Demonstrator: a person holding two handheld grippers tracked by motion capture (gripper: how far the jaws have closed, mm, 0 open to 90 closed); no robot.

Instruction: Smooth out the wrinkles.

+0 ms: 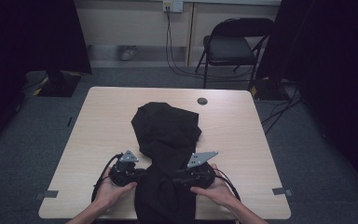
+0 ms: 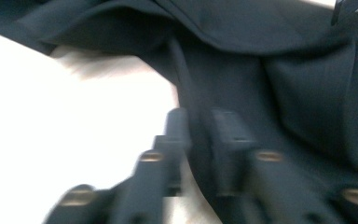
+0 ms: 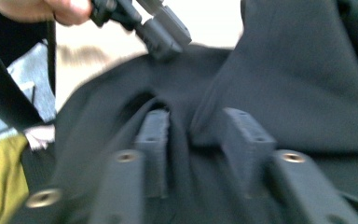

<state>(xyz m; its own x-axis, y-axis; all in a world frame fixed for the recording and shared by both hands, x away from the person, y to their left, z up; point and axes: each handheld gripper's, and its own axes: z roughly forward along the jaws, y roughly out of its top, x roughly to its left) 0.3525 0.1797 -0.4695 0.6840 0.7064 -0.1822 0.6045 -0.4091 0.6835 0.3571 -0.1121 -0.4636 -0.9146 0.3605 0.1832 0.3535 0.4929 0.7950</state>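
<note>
Cloth is the business here: a black garment lies bunched mid-table, its near end draped over the front edge. Left gripper sits part open with a fabric ridge between its jaws; right gripper likewise straddles a fold, probably not pinching, though blur hampers that call. Both flank the narrow waist, seemingly to gather it.

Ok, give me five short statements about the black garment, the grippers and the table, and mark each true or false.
1. The black garment lies on a wooden table. True.
2. The garment hangs over the table's near edge. True.
3. The left gripper holds a mug. False: only fabric lies at its jaws.
4. A folding chair stands beyond the table. True.
5. The right gripper is clamped shut. False: its jaws stand apart, a fabric fold between them.
</note>
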